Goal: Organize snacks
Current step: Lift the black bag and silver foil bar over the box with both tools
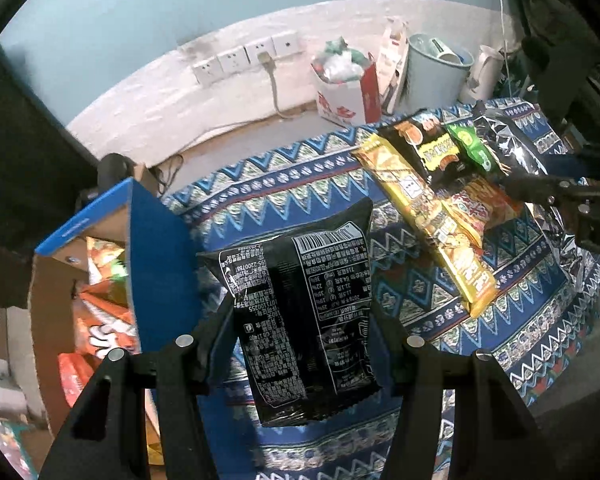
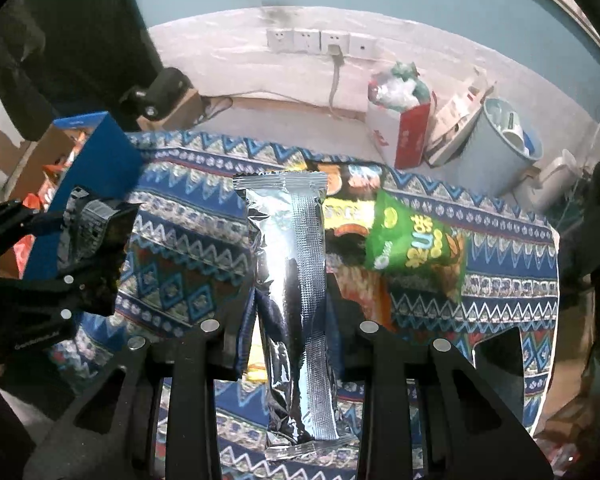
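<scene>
My left gripper [image 1: 300,320] is shut on a black snack bag [image 1: 300,312] with white print, held above the patterned cloth beside an open blue cardboard box [image 1: 156,240] that holds orange snack packs. My right gripper [image 2: 292,320] is shut on a long silver foil pack [image 2: 296,280], held above the cloth. A pile of snacks lies on the cloth: a yellow pack [image 1: 432,216], a black pack [image 1: 432,148] and a green bag [image 2: 416,236]. The left gripper with its bag shows at the left of the right wrist view [image 2: 80,240]. The right gripper shows at the right edge of the left wrist view [image 1: 560,196].
The blue patterned cloth [image 1: 284,184] covers the table. On the floor behind stand a red and white paper bag [image 2: 404,136], a pale blue bucket [image 2: 496,140] and a white kettle [image 1: 482,72]. Wall sockets [image 2: 320,40] with a plugged cable are at the back.
</scene>
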Available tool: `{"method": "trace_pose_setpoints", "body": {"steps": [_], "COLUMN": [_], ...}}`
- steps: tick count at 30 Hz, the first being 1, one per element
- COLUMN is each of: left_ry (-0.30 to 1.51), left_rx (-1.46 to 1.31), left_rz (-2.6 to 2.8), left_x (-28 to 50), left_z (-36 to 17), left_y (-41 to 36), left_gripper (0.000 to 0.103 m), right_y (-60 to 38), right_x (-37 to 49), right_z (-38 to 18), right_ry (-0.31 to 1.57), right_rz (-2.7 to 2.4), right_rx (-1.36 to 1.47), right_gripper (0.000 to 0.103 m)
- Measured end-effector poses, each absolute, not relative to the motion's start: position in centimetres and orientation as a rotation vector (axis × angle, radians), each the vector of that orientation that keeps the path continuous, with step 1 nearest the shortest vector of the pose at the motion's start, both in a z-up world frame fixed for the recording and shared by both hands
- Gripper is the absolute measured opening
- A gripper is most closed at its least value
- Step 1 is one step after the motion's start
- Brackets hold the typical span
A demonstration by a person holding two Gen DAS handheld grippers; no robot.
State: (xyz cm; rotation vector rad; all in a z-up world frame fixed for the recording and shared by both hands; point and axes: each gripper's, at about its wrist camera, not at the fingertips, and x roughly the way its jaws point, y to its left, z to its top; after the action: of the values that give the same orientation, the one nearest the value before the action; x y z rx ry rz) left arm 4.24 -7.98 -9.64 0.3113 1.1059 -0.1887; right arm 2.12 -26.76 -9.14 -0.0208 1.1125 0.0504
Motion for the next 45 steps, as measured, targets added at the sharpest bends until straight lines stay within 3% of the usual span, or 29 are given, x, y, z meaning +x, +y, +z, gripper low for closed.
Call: {"method": "trace_pose_setpoints", "body": {"steps": [22,45], "left_ry": [0.931,0.974], "left_rx": [0.255,0.087], "left_rz": [-0.188,-0.051], "left_x": [0.5,0.7], "left_z": [-3.5,-4.5], "left_y": [-1.9,9.9], "left_gripper": [0.059,0.059], "right_y": [-17.8,-7.7], "right_x": [4.0,8.5], "right_z": [-5.3,-5.2], "right_ry": [1.041,1.053], "right_rz": [0.177,0.306], "right_rx": [-0.029,-0.055], "right_gripper": [0.029,0.029]}}
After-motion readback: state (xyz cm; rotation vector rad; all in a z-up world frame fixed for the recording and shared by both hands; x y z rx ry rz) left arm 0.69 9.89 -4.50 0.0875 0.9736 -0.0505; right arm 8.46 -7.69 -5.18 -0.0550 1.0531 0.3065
